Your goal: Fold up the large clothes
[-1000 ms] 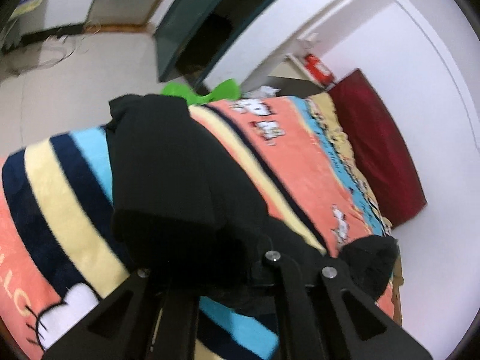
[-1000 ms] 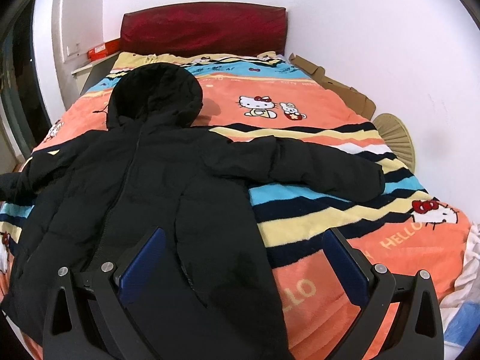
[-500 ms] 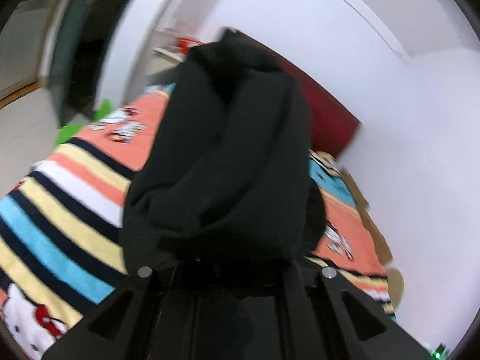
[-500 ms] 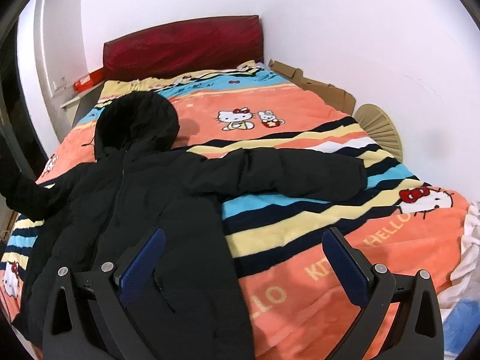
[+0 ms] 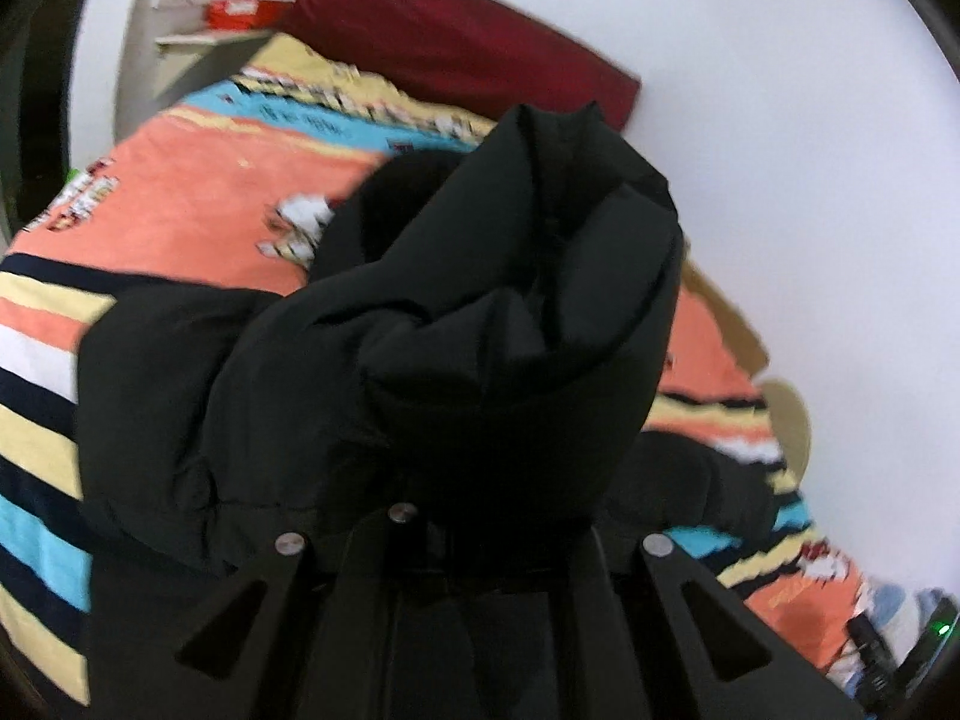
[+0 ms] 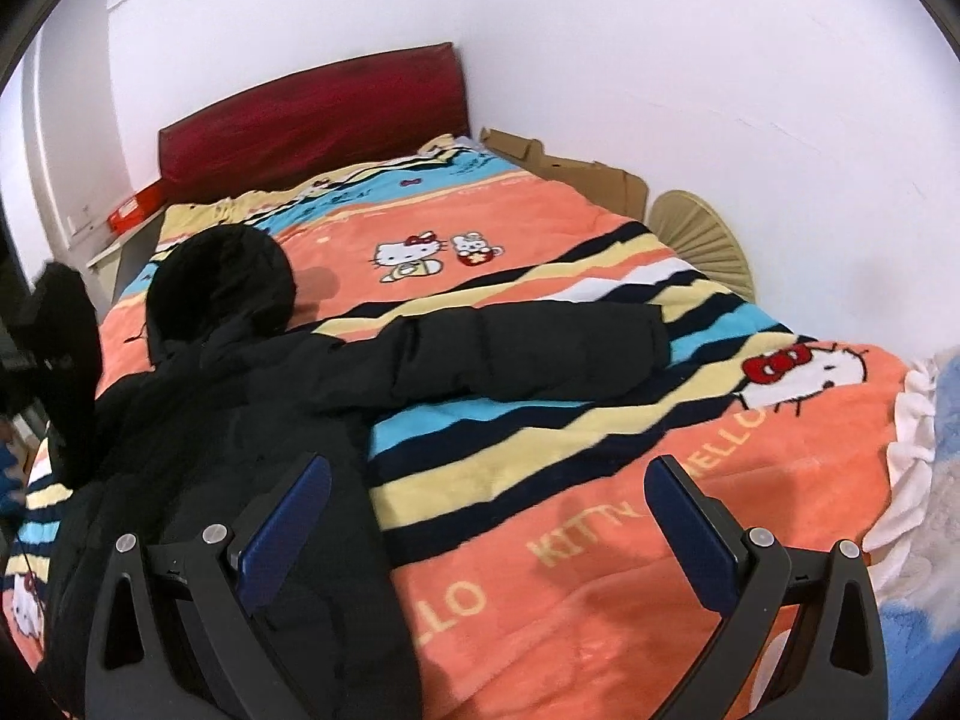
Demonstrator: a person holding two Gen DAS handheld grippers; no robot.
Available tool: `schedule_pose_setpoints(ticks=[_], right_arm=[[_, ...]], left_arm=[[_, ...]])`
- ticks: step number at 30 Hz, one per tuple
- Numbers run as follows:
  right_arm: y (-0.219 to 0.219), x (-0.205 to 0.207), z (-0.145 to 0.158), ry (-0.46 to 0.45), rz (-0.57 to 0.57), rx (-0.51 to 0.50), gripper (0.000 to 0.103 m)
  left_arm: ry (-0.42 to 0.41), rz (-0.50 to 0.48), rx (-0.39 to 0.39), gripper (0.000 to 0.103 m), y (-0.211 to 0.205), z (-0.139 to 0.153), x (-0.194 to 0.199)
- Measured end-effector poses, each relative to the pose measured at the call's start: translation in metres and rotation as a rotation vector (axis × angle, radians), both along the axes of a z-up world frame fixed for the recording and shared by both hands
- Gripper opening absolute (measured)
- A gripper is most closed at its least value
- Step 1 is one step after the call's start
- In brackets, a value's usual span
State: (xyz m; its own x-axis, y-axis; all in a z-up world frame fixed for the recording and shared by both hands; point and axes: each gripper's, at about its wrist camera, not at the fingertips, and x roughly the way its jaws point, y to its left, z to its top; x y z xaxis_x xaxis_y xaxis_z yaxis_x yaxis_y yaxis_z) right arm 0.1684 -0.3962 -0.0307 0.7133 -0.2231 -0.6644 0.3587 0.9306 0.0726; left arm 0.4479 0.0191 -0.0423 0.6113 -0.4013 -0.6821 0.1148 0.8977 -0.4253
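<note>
A black padded hooded jacket (image 6: 252,420) lies front up on the striped cartoon blanket (image 6: 600,468). Its hood (image 6: 219,282) points toward the headboard and one sleeve (image 6: 528,354) stretches out to the right. My left gripper (image 5: 474,516) is shut on the other sleeve (image 5: 498,300), which bunches up in front of its camera and hides the fingertips. That raised sleeve end (image 6: 60,324) shows at the left edge of the right wrist view. My right gripper (image 6: 486,504) hangs open over the jacket's lower edge and the blanket, nothing between its blue pads (image 6: 282,528).
A dark red headboard (image 6: 312,120) and white walls close the bed's far end and right side. Flattened cardboard (image 6: 570,171) and a tan fan-shaped thing (image 6: 702,240) sit between bed and wall. A red box (image 6: 135,210) rests on a shelf at the left. White and blue bedding (image 6: 924,420) bunches at the right.
My left gripper has swung across toward the bed's middle with the sleeve lifted and rolled. The right gripper drifted a little to the right and stayed open.
</note>
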Motion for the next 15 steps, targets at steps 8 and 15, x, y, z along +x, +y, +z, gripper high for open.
schedule_pose_setpoints(ticks=[8,15], right_arm=[[-0.012,0.003,-0.014,0.032,-0.025,0.014,0.103],[-0.01,0.002,-0.015,0.032,-0.02,0.017,0.103]], left_arm=[[0.152,-0.123,0.089,0.007,-0.1,-0.087,-0.01],[0.183,-0.188,0.185,0.02,-0.124,-0.114,-0.025]])
